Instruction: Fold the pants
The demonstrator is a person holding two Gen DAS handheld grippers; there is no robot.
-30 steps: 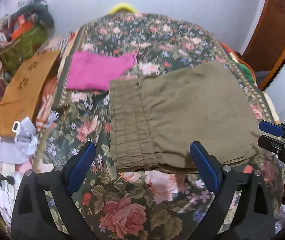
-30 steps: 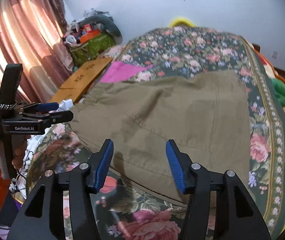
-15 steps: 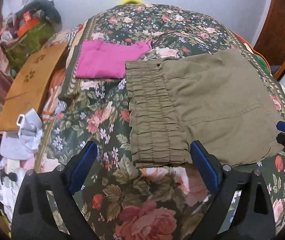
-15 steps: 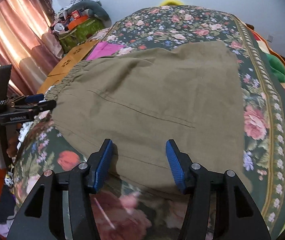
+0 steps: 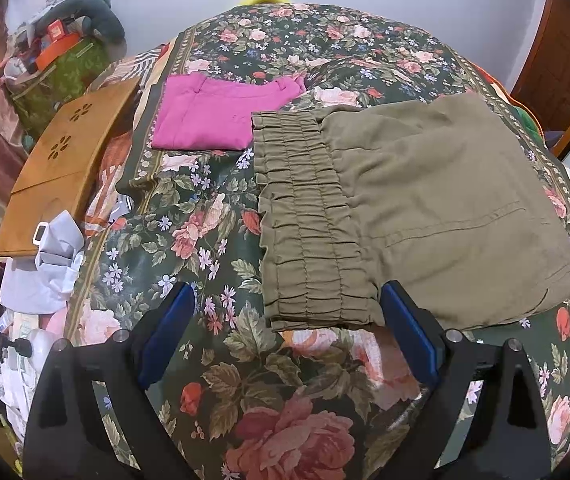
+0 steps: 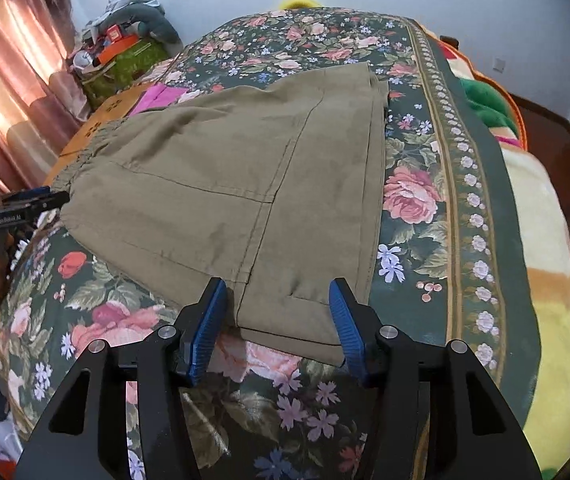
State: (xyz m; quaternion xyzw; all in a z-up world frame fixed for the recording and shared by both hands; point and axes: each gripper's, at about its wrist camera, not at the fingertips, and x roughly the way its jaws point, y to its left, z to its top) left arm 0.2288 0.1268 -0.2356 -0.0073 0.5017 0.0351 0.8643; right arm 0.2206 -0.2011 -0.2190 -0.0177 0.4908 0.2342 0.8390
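Both grippers had dropped closer to the bed since the earlier frames, and the olive pants [image 5: 425,208] filled more of each view. The left gripper [image 5: 287,338] was spread wide and gripped nothing; its right finger [image 5: 409,340] stood just beside the near corner of the gathered waistband [image 5: 305,224], its left finger over bare bedspread. The right gripper [image 6: 277,322] was likewise spread and held nothing, its fingers straddling the near corner of the leg end [image 6: 293,312] from just short of the fabric's edge. Whether either pad touched cloth could not be determined.

The pants lay folded flat on the floral bedspread [image 6: 413,196], waistband to the left, leg end to the right. The near edge ran close to the bed's near side, with a strip of bedspread showing in front of it. The right edge of the fabric left a wide band of bedspread up to the patterned border. A folded pink garment [image 5: 221,114] lay at the far left, just beside the far waistband corner. A wooden board [image 5: 65,164] and a pale bag [image 5: 45,264] sat off the bed's left edge. The far half of the bedspread lay beyond the pants.
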